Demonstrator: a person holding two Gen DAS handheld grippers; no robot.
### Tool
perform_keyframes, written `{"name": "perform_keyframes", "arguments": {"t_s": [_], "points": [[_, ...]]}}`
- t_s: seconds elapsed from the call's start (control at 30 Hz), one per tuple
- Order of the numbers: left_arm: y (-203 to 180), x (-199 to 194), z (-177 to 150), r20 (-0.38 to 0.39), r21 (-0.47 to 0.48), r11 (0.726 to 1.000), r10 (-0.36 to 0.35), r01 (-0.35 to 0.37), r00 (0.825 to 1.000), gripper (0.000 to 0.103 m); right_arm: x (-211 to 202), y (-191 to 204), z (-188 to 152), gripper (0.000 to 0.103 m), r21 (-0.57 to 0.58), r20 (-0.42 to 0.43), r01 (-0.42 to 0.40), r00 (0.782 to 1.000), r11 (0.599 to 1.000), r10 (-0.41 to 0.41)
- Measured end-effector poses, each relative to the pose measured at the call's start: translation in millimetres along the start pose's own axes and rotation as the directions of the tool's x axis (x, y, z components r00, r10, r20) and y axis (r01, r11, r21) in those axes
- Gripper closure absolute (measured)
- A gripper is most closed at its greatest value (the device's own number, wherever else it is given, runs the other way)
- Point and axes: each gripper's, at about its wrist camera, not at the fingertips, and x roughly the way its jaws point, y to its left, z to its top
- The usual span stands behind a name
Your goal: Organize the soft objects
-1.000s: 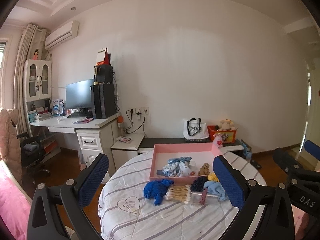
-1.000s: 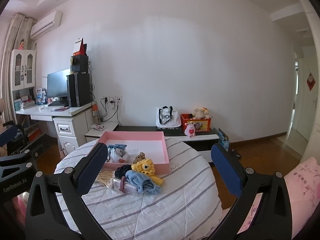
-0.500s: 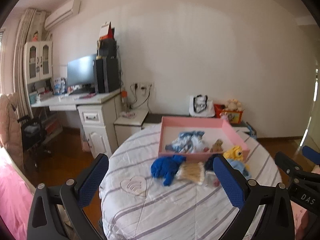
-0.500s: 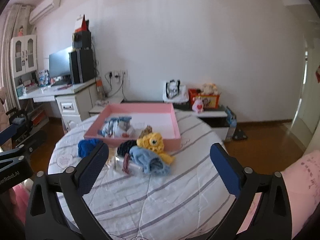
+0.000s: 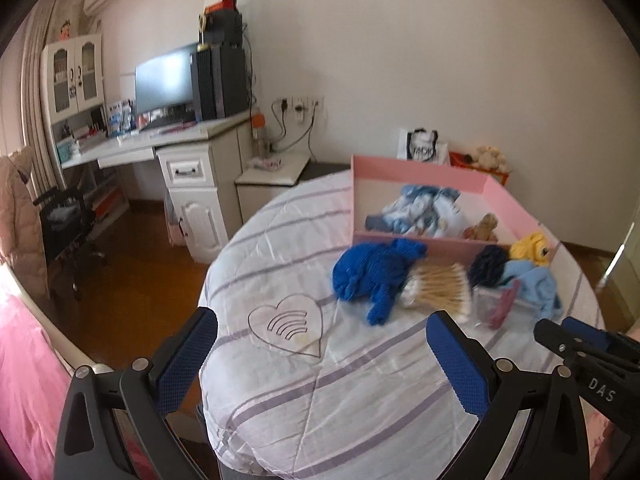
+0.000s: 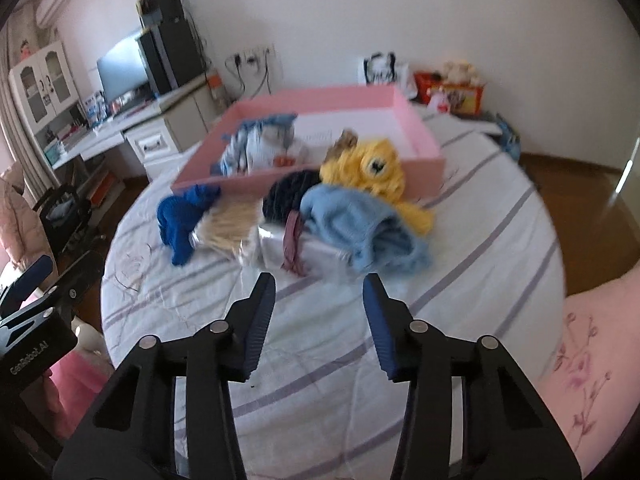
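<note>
Five soft pieces lie loose on the table in front of you, all just outside the near wall of the pink tray (image 6: 420,136): a royal-blue knit (image 5: 374,274) at the left end, a dark navy knit (image 6: 290,196) in the middle, a light-blue knit (image 6: 360,228) in front of it, a yellow knit toy (image 6: 372,170) leaning on the tray wall at about 1 o'clock from your right gripper (image 6: 318,322), and a small maroon strip (image 6: 294,246) draped over a clear packet (image 6: 320,250). Between the royal-blue knit and the packet sits a bundle of cotton swabs (image 5: 438,290), touching both. Inside the tray, toward its left half, you have a blue-and-white cloth heap (image 5: 416,210) and a small brown plush (image 5: 484,228) just beside it. Your right gripper hangs over the striped tablecloth (image 6: 328,380) just short of the packet at 12 o'clock, fingers (image 6: 380,320) parted and holding nothing. Your left gripper (image 5: 320,358) is spread wide, also holding nothing, above the heart emblem (image 5: 286,328), with the royal-blue knit at about 1 o'clock. Beyond the table: white desk (image 5: 160,144) with monitor (image 5: 164,80) at 10 o'clock, white tote bag (image 5: 422,148) and toy box (image 6: 456,92) against the far wall at 1 o'clock.
</note>
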Motion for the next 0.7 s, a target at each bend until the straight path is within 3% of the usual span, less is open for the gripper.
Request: {"name": "perform_keyframes", "arguments": {"t_s": [0.13,0.37,0.53,0.7], "points": [[10,28,-1,-0.045,-0.014,1.000,-0.005,0.005,0.999,0.000,20,2,0,0.065,0.028,-0.046,-0.014,0.999,1.000,0.016],[21,60,-5,-0.099,-0.024,0.999,-0.032,0.030,0.995,0.000,50,0,7,0.062,0.092,-0.085,0.044,0.996,0.995,-0.036],[25,77,-8,-0.127,-0.030,0.998,-0.054,0.051,0.990,0.000,59,11,16,0.039,0.099,-0.073,0.078,0.995,0.992,-0.071],[32,86,-10,-0.138,-0.046,0.998,-0.055,0.050,0.989,0.000,63,24,17,0.028,0.053,-0.058,0.172,0.984,0.984,-0.169]]}}
